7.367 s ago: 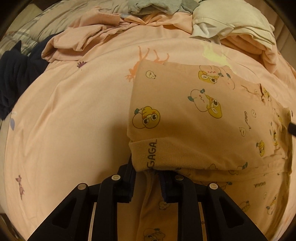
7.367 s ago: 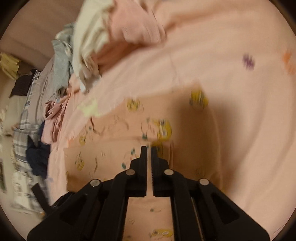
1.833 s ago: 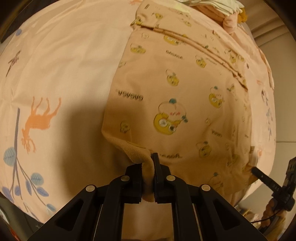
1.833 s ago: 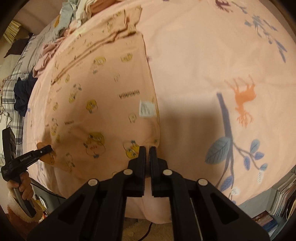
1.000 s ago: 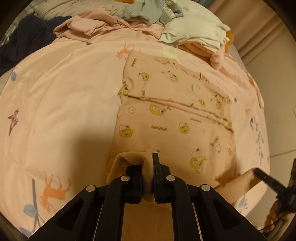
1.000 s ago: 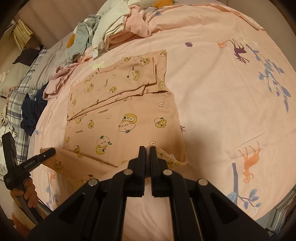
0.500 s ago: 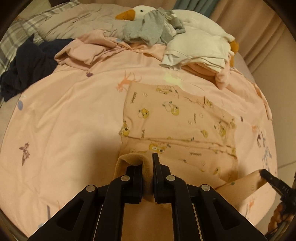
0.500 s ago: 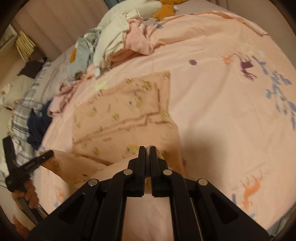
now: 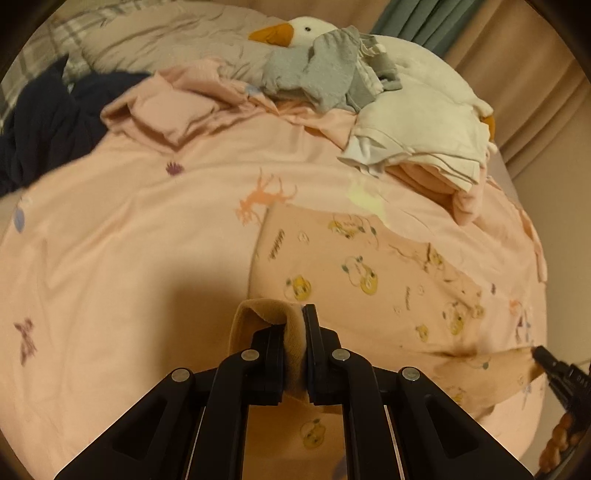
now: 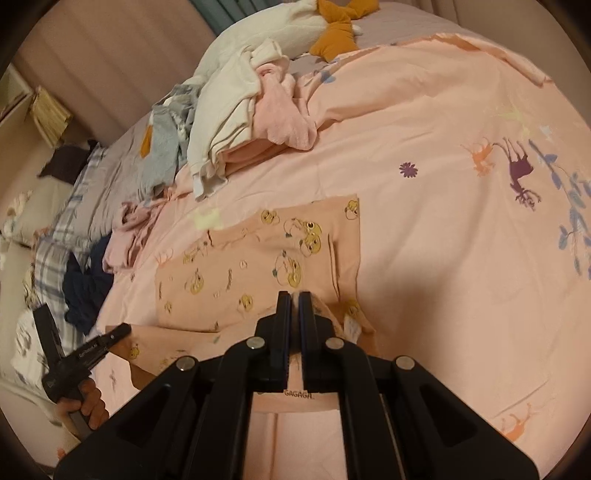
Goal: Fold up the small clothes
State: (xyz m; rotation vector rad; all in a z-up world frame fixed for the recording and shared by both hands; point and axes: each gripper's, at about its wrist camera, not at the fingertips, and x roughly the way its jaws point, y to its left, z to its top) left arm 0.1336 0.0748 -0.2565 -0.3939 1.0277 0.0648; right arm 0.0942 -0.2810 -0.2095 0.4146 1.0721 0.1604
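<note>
My left gripper (image 9: 294, 347) and right gripper (image 10: 294, 325) each pinch the hem of one peach cotton garment printed with yellow cartoon characters (image 9: 369, 273), lifted above the pink animal-print bedsheet (image 9: 129, 240); one plush goose (image 9: 417, 66) lies beyond.

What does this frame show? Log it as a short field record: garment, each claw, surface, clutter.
garment: peach cartoon-print top, far part flat on the bed, near hem lifted
left claw: shut on the near hem, ribbed edge between the fingers
right claw: shut on the other hem corner
surface: pink bedsheet with animal prints
clutter: pile of unfolded clothes, goose plush, dark garment at the far side
</note>
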